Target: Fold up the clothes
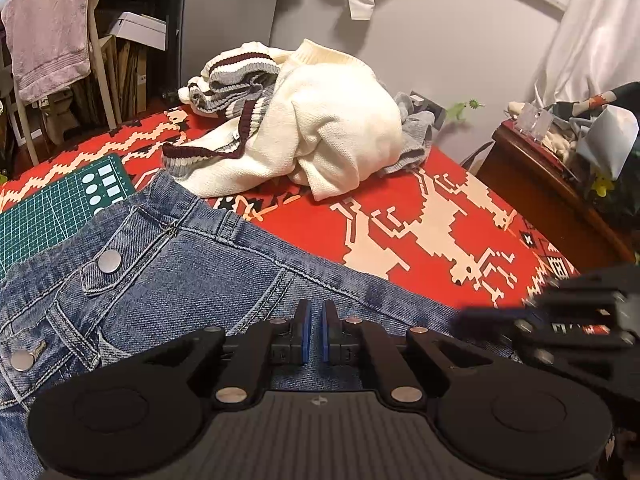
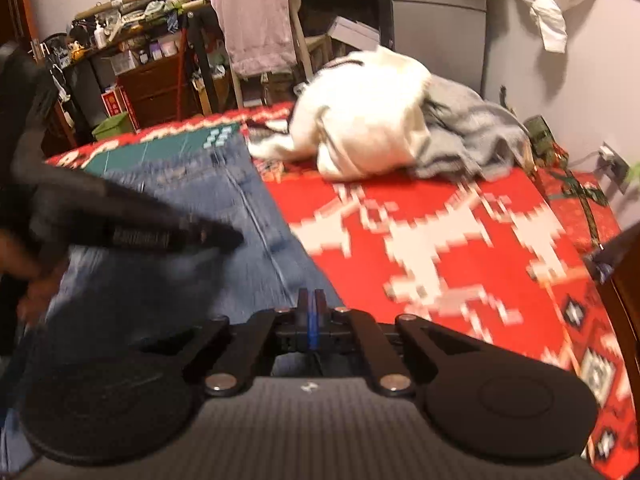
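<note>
Currently we note blue denim jeans (image 1: 168, 276) flat on red patterned blanket (image 1: 420, 216), cream knit sweater (image 1: 336, 136) heaped beyond. Left gripper (image 1: 316, 332) slightly parted, empty; right gripper (image 2: 311, 316) apparently clenched, view blurred. Fold stage unclear.

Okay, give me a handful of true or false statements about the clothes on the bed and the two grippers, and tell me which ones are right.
1. The blue jeans lie partly over a green cutting mat. True.
2. The cream sweater is neatly folded flat. False: it sits in a crumpled heap on the red patterned blanket.
3. The right gripper has its blue pads pressed together. True.
4. A grey garment lies against the sweater heap. True.
5. The left gripper is clamped on the sweater. False: it is over the jeans, far from the sweater, with a narrow gap between its pads.
6. The towel on the chair is bright green. False: it is a dusty pink.
</note>
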`<state>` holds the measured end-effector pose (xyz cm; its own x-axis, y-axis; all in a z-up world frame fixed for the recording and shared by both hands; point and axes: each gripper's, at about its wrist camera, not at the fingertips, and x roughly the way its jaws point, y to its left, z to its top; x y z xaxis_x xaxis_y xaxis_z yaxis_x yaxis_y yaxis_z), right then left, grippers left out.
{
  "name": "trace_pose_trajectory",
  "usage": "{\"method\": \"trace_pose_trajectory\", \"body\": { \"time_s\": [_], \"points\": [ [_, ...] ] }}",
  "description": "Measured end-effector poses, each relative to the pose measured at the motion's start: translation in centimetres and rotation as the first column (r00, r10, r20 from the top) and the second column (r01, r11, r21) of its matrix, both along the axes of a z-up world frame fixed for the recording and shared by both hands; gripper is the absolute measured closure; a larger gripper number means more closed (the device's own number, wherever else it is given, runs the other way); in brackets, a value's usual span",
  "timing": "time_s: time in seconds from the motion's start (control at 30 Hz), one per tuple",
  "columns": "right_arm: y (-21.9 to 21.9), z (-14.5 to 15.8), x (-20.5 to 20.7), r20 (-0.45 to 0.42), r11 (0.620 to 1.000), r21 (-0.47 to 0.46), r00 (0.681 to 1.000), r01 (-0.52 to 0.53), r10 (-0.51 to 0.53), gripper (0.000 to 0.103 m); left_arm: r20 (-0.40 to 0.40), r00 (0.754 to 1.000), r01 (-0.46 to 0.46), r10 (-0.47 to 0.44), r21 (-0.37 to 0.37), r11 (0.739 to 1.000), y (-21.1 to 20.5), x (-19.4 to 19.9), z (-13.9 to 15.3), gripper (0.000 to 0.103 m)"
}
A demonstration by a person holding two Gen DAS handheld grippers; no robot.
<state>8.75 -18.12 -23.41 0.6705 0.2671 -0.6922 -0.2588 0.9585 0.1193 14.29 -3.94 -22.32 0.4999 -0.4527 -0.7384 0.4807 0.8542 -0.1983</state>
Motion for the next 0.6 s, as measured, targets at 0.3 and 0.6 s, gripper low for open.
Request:
{"method": "trace_pose_trajectory", "body": {
  "time_s": [0.3, 0.6],
  "points": [
    [3.0, -1.9, 3.9, 0.051, 0.999, -0.032, 0.999, 0.001, 0.0, 0.103, -0.038, 0.999, -0.011, 0.008, -0.08, 0.997, 0.3, 0.4, -0.5, 0.101],
    [0.9, -1.6, -0.1, 0.034, 0.992, -0.123, 0.999, 0.0, 0.004, 0.103, -0.064, 0.998, -0.003, -0.005, -0.122, 0.993, -0.3, 0.5, -0.6, 0.101]
  ]
}}
